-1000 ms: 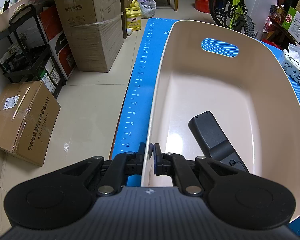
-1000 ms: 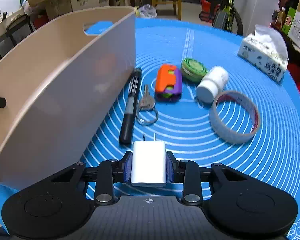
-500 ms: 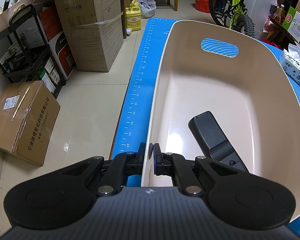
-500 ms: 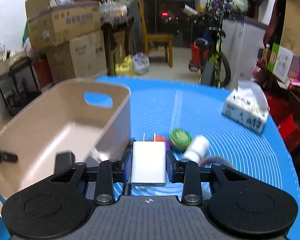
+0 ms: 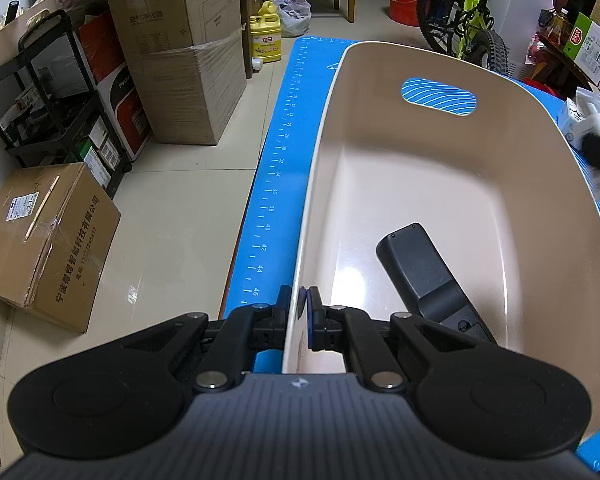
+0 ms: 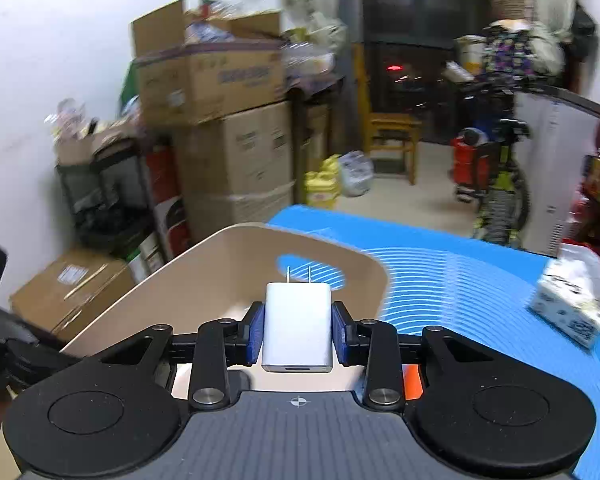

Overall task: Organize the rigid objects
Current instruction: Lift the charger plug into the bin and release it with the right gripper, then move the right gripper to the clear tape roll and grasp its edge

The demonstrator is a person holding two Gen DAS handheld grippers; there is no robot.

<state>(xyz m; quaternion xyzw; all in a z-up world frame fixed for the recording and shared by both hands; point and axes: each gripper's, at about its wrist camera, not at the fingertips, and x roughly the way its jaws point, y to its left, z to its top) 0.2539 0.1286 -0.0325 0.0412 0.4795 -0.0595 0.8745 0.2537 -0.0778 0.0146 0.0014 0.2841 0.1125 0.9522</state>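
Left gripper (image 5: 299,308): the jaws are clenched on the near left rim of the beige bin (image 5: 548,168), one finger outside the wall and one inside
Right gripper (image 6: 298,330): the jaws are grasping the white charger (image 6: 297,328) by its two sides, between the blue pads (image 6: 255,332)
White charger: held above the bin, its two metal prongs pointing away from the camera, its port side facing the camera
Beige bin: it stands on the blue mat (image 5: 278,184), near the left edge of the mat; the handle hole in the far wall shows the mat behind it
Black remote (image 5: 428,276): it lies on the floor of the bin, near the right wall, partly hidden behind the left gripper
Tissue box (image 6: 572,304): on the blue mat, well apart from the bin, to the right; it looks blurred in the right wrist view
Background: cardboard boxes (image 5: 180,64), a yellow jug (image 5: 265,40), a wooden chair and a bicycle (image 5: 468,16) on the room floor
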